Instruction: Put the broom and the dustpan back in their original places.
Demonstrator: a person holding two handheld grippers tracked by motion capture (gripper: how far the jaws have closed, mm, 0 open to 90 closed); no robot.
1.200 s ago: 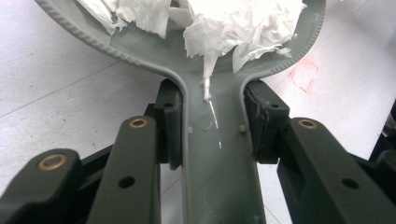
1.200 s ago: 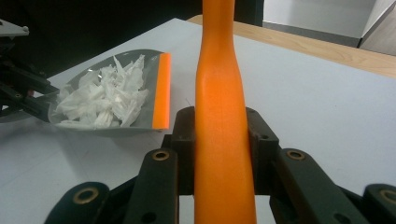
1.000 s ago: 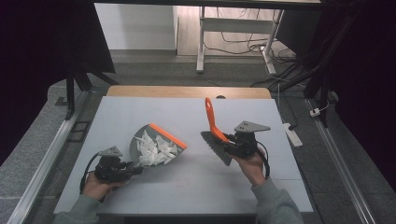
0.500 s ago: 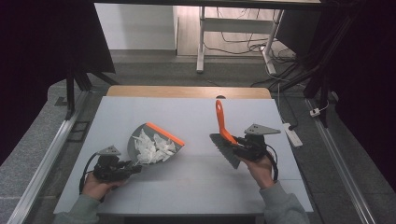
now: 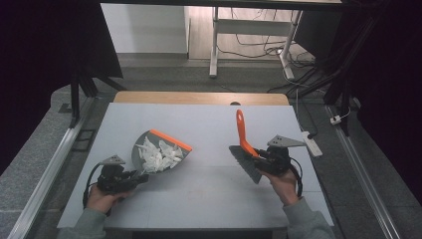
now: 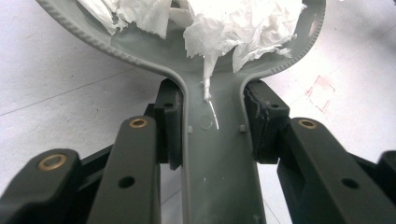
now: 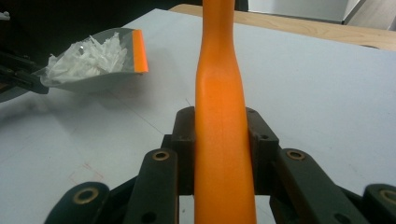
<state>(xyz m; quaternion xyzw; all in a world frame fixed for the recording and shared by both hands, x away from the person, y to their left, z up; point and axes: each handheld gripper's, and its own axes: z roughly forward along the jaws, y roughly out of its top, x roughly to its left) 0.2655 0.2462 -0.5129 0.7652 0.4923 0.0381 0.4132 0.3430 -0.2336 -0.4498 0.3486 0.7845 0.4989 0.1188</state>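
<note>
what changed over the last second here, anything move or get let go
The right gripper, shut on the brush, carried it toward the table's right side, away from the dustpan. Nothing was taken or let go. The left gripper stayed put, clamped on the dustpan handle, with the paper scraps in the pan as before.

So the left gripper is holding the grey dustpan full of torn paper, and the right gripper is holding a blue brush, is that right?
Not quite: the brush has an orange handle, not blue, as the right gripper view shows between the jaws. The rest holds: the left gripper grips the grey dustpan with torn paper, and the right gripper holds the brush.
</note>
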